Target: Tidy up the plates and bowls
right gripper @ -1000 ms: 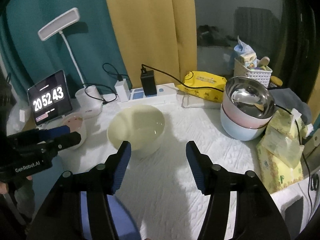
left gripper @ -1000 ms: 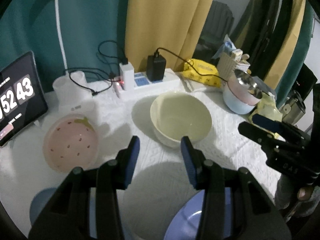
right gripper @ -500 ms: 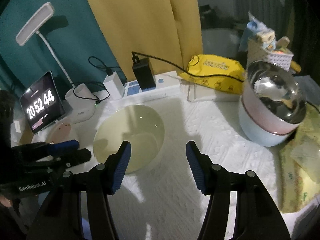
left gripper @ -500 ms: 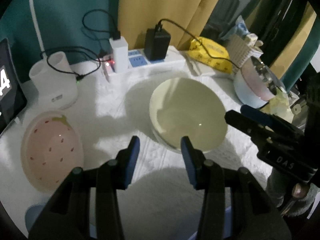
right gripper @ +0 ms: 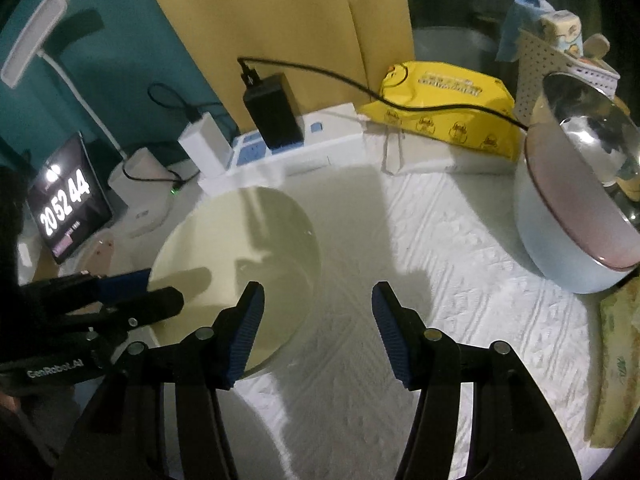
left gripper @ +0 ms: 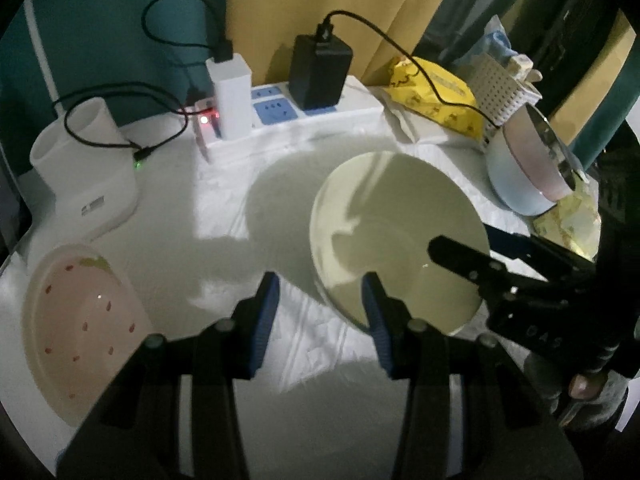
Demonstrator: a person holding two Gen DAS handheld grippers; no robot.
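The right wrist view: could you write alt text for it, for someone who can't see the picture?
Open black tongs with blue pads hover over a white tablecloth, beside a pale yellow bowl on their left. A second pair of tongs reaches in over that bowl's left rim. A stack of bowls sits at right, a power strip and clock display behind.

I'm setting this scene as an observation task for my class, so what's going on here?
A person is tidying dishes with two handheld claws. Both the left claw and the right claw are open and empty, closing in on the pale yellow-green bowl from opposite sides. The pink strawberry bowl sits untouched, and other bowls are already nested in a stack.
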